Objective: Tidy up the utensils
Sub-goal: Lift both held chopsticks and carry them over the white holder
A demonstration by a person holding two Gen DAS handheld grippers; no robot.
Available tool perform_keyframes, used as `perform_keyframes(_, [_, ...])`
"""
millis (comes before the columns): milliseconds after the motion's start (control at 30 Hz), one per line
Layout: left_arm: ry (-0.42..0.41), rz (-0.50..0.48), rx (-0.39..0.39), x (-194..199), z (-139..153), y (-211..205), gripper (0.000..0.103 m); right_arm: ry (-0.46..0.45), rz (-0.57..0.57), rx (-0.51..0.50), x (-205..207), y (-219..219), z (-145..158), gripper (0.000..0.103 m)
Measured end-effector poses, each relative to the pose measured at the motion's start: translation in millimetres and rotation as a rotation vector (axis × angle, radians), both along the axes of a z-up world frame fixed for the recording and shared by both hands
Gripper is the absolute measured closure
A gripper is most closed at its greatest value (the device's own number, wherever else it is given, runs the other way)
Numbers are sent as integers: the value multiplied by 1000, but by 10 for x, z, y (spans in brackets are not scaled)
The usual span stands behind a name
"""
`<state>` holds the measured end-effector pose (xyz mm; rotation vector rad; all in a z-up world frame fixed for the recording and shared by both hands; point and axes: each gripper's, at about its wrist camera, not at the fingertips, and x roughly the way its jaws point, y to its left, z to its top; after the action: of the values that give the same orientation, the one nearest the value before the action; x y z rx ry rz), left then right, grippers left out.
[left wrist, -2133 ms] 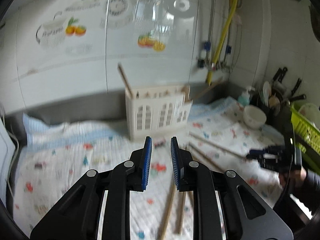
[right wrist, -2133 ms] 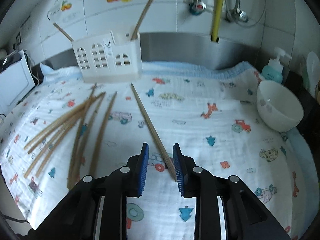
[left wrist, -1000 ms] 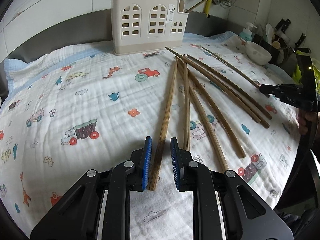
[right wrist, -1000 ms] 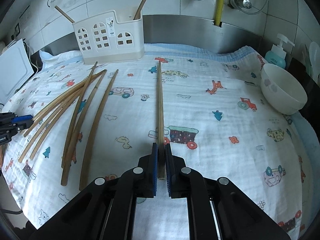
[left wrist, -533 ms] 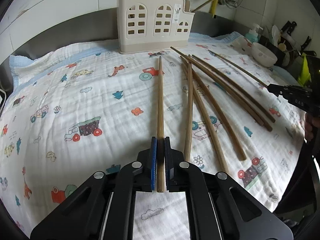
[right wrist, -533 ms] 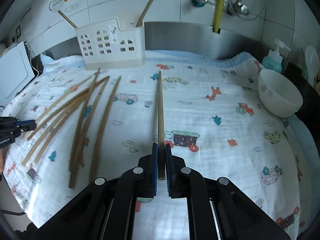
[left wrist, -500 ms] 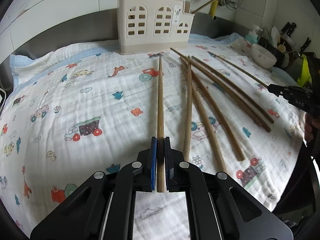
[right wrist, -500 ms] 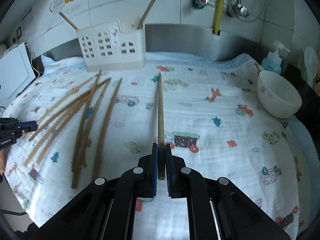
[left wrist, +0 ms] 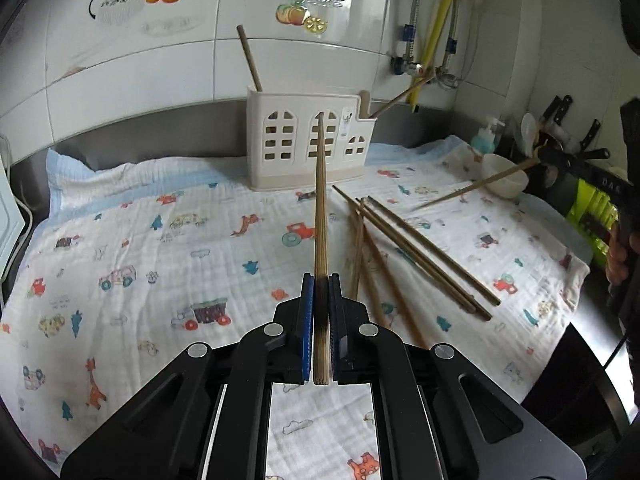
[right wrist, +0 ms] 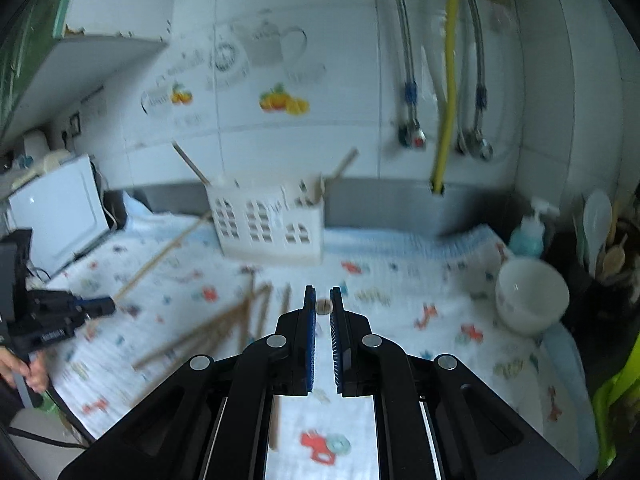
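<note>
Left wrist: white holder (left wrist: 308,140) with two chopsticks (left wrist: 249,58); both grippers (left wrist: 321,280) (right wrist: 322,294) each clamped on one chopstick (left wrist: 321,208).

home kitchen: tiled wall (left wrist: 132,68), knives (left wrist: 560,110), soap bottle (right wrist: 528,236).

Bare cloth (left wrist: 132,240) fills the left and centre of the left wrist frame, open up to the utensil holder (left wrist: 308,144) at upper centre. Loose chopsticks (left wrist: 404,252) clutter the right of centre. At the right edge, a white bowl (left wrist: 505,176) crowds the corner.
</note>
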<state>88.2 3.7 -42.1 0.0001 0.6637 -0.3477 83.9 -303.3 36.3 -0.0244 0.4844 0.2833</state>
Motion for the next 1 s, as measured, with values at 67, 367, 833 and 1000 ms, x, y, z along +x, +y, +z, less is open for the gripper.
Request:
perform_keyframes(67, [13,-2,13,-4,10,6,98,-14,10,3,16,41,70,96])
perform_keyframes(367, [140,-39,100,-8,-305,-5,98,-49,30,1,1,155,186,96])
perform_keyframes(833, [251,-16,81,46,-716,92,97,-56,35,-4,-42,168,197,96])
perform_keyframes(1000, [236,-12,92,20,-723,73,95,-56,35,-3,-43,167,196,96])
